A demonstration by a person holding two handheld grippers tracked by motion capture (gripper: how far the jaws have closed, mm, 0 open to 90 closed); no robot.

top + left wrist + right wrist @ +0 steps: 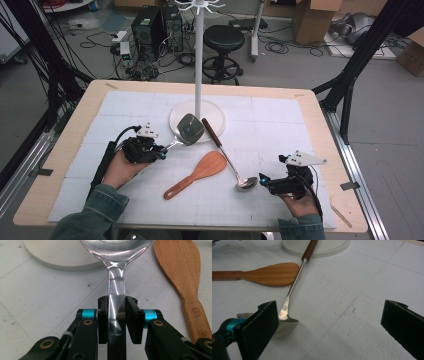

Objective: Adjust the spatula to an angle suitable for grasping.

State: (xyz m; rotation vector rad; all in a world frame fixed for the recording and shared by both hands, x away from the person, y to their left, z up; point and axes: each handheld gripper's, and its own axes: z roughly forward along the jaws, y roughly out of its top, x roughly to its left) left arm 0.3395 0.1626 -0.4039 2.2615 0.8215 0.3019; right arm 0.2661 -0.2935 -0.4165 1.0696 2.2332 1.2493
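Note:
A shiny metal spatula [189, 128] lies with its blade on the white round stand base [216, 112]. My left gripper [162, 150] is shut on the spatula's flat handle [116, 302], and both pads press its sides. A wooden rice paddle [200, 172] lies mid-table, also at the right of the left gripper view [180, 270]. A ladle [227, 155] with a dark wooden handle lies beside it, its bowl [284, 322] near my right gripper [263, 180]. That gripper [332, 327] is open wide, with its left pad [259, 327] just in front of the ladle bowl.
A white pole [198, 55] with hooks on top rises from the stand base at the table's back centre. White foam sheets [280, 145] cover the wooden table [320, 120]. Beyond the table are a black stool [223, 42], computers and cables on the floor.

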